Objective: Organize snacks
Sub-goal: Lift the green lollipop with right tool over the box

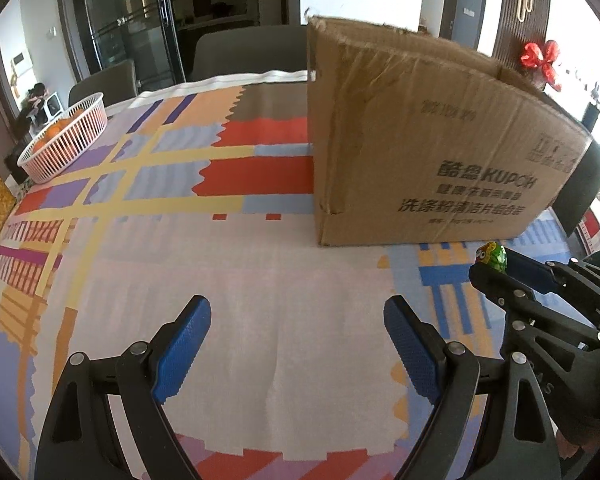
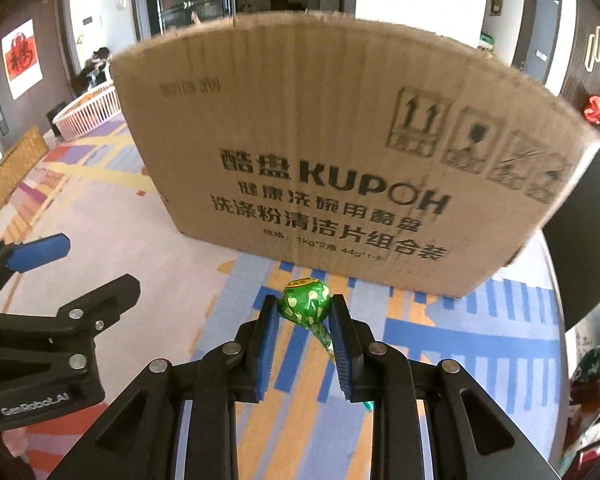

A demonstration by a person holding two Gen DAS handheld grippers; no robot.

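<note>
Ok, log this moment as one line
right gripper: shut on green-wrapped lollipop | left gripper: open, empty | brown cardboard box: ahead on table

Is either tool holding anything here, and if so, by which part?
The right tool is shut on a green-wrapped lollipop, pinched at its round head. The left tool is open and holds nothing.

Left tool [image 1: 297, 334] spread wide, empty; right tool [image 2: 305, 312] clamped, both angled downward.
</note>
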